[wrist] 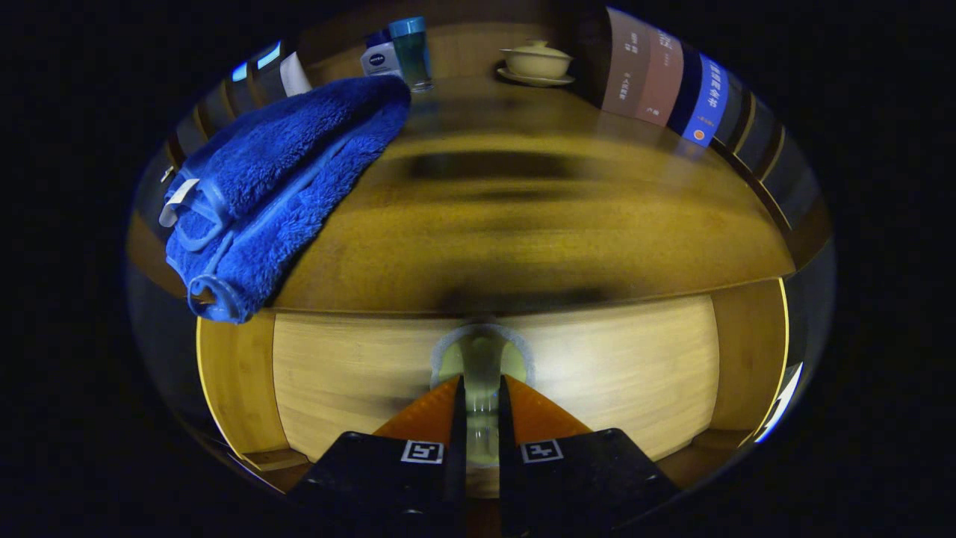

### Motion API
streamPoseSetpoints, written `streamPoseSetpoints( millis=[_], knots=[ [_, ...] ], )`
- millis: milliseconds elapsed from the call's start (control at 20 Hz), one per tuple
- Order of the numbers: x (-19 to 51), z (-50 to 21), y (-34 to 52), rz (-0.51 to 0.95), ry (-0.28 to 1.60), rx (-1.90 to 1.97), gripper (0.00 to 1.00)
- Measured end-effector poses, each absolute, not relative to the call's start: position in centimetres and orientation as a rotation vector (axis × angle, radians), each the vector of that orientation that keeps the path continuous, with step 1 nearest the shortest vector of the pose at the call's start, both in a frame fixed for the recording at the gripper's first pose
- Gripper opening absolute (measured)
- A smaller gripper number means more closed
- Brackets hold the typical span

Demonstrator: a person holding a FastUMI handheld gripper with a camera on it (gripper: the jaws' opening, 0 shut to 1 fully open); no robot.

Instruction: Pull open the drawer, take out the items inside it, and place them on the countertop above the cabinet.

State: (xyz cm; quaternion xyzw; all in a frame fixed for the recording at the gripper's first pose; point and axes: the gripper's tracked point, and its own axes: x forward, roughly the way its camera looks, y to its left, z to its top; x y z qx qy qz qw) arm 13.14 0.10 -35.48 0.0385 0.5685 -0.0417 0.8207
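Evidently the work stood at its first step: the drawer (358,373) was shut, its pale front flush under the front edge of the desk (523,239), and whatever lay inside was hidden.

From left to right, a folded blue towel (269,187) lay on the desk's left side, one rolled end hanging over the front-left corner. Beyond it, at the back edge, stood a white bottle (379,58) just beside a teal tumbler (411,52). Farther right along the back edge sat a lidded cup (536,61) on a saucer. Some upright books (657,78) lined the back-right corner.

The gripper (482,407) sat low and centred against the drawer front. Its orange fingers (426,411) were nearly together, only a narrow gap between them, and in that gap stood the drawer's knob (482,359), pale and greenish with a round backing. The fingers seemed to press on its stem from both sides, though the contact was partly blurred, so I judged it a grip, not a certainty.

Next, I judged, a straight, level pull back from the cabinet was called for, with the grip held firm so the knob did not slip out.
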Motion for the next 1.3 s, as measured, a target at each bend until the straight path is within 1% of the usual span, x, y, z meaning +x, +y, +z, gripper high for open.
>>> streamPoseSetpoints(
  millis=[100,300,500,650,900,1150,1300],
  knots=[
    [12.1,-33.7,0.0,-0.081,1.171,0.083,0.23],
    [10.1,-29.0,0.0,-0.068,1.025,0.079,0.23],
    [10.6,-23.9,-0.5,-0.066,0.908,0.097,0.23],
    [13.4,-21.2,-0.7,-0.063,0.841,0.099,0.23],
    [20.0,-19.7,-1.0,-0.058,0.812,0.102,0.22],
    [26.6,-21.0,-1.6,-0.073,0.853,0.109,0.22],
    [29.1,-22.8,-2.5,-0.092,0.900,0.101,0.23]
  ],
)
